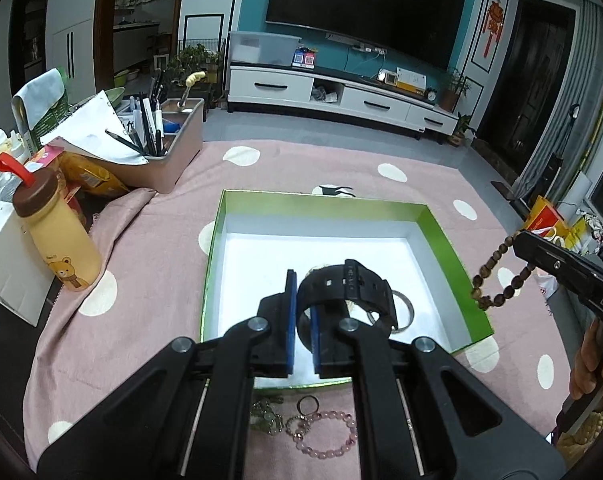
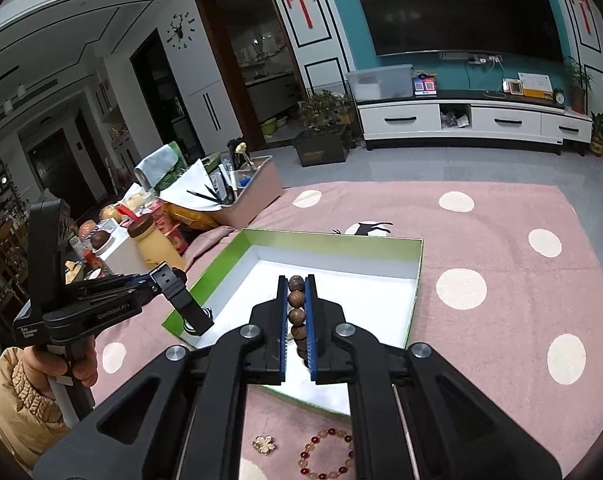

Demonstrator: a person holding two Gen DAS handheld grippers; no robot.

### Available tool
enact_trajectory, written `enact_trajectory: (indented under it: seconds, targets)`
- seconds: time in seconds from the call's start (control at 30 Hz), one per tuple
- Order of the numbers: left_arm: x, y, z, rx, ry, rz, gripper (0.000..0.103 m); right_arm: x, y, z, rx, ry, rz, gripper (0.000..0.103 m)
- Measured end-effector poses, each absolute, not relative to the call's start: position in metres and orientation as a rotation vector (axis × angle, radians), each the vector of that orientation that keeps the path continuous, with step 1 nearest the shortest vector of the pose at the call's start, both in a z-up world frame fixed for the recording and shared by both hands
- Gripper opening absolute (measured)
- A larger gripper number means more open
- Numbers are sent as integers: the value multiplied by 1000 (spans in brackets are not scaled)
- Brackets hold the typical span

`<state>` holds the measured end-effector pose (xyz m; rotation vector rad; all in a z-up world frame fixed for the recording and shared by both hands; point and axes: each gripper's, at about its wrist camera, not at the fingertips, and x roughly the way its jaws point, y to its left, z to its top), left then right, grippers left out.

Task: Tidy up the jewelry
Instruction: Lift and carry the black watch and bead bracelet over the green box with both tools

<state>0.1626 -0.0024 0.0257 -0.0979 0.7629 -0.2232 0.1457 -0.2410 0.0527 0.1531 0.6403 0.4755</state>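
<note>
My left gripper (image 1: pixel 303 280) is shut on the strap of a black watch (image 1: pixel 349 288) and holds it above the green box (image 1: pixel 441 236) with a white floor. A metal ring (image 1: pixel 405 312) lies in the box under the watch. My right gripper (image 2: pixel 296 284) is shut on a brown wooden bead bracelet (image 2: pixel 296 312) above the same box (image 2: pixel 333 240); the beads also hang from it in the left wrist view (image 1: pixel 497 276). The left gripper with the watch (image 2: pixel 181 296) shows at the box's left edge.
On the pink dotted cloth in front of the box lie a pink bead bracelet (image 1: pixel 333 436), small rings (image 1: pixel 307 404), a red-and-amber bracelet (image 2: pixel 327 456) and a flower brooch (image 2: pixel 264 445). A bear bottle (image 1: pixel 57 236), pen tray (image 1: pixel 169 148) and clutter stand at left.
</note>
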Motion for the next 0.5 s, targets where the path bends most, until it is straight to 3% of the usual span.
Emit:
enact_trajectory:
  seconds: [0.5]
  targets:
    - [202,-7,5,-62,856,-218,6,182,-236,35,159,712,429,7]
